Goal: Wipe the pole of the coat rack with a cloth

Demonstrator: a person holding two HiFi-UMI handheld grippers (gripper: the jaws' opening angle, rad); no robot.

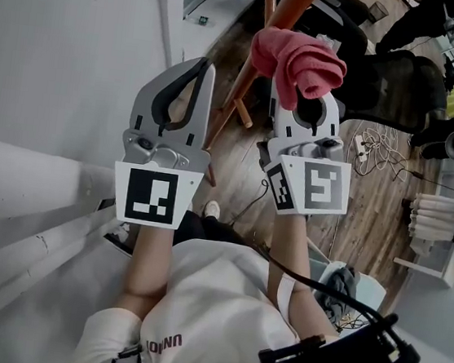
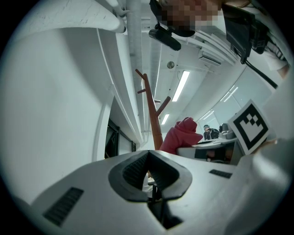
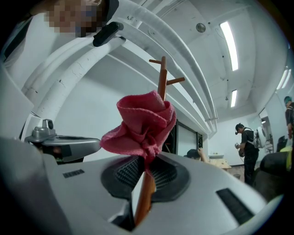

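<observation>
Behind the bunched pink cloth (image 1: 299, 58) in the head view, the jaw tips of the right gripper (image 1: 307, 98) are hidden. The right gripper view shows them instead: the ribbed black pads are clenched on a pinched fold of the cloth (image 3: 142, 124), which blooms above them in soft, nubbly folds. A brown strip shows in the slot between those jaws, below the fabric. Whether the jaws also squeeze the reddish-brown wooden pole (image 1: 284, 15) or it merely shows through the slot cannot be told. The cloth sits against the pole's upper stretch. The pole's round, smooth shaft slants across the head view, leaves the frame at the top and passes behind the left gripper (image 1: 202, 67) at its lower end. Its top (image 3: 161, 82) rises above the cloth in the right gripper view, carrying short pegs (image 3: 174, 81). The left gripper (image 2: 148, 153) hangs just beside the pole, its pads closed tip to tip around a bare hollow, grasping nothing; pole (image 2: 154, 119) and cloth (image 2: 181, 135) stand beyond it. Each gripper's grey body carries a cube with black-and-white square markers (image 1: 158, 196). Below lie a wood-plank floor (image 1: 371, 211), a tangle of pale cables (image 1: 371, 145) and a black mesh office chair (image 1: 395, 86), partly cut off by the gripper. A plain white wall (image 1: 62, 49) fills the left side.
</observation>
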